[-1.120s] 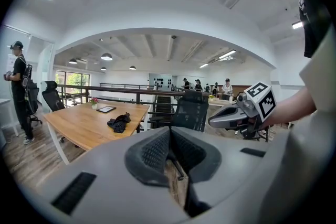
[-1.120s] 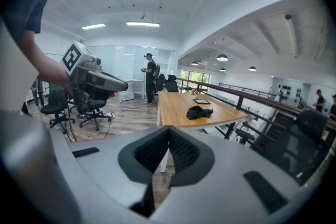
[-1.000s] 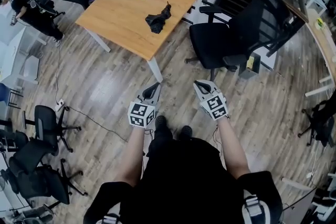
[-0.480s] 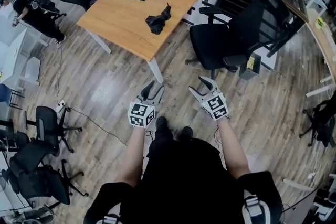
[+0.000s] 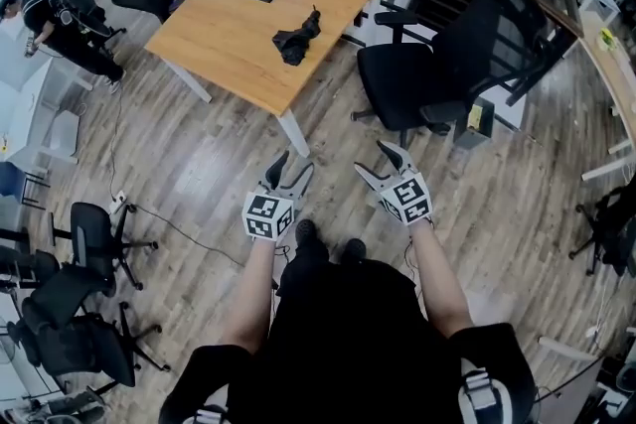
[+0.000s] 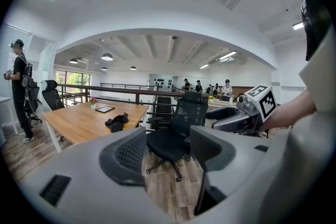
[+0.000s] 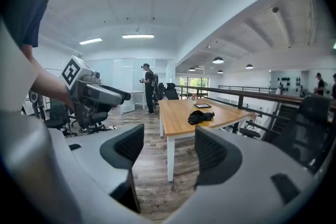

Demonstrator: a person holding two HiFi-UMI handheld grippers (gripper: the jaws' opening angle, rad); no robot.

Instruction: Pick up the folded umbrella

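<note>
From the head view, the folded umbrella lies on the wooden table, well away from the person. It is a dark, crumpled bundle. A black chair stands beside the table. The left claw and the right claw are held out low in front of the person, far from the umbrella. Both claws have just been opening, and nothing is in them.

In the left gripper view, the two jaws stand apart with only floor and the chair showing between them. The umbrella is small and far off on the table, to the left.

In the right gripper view, the jaws are wide apart and hold nothing. The umbrella sits near the table's edge, straight ahead.

The umbrella is probably light. Its cloth looks soft and floppy, with a stiff stick inside. I think the best place to grab is the thick middle, across the stick, so that the loose cloth does not slip out.

No words or brand can be read. The cubes on the claws show only black and white squares.
</note>
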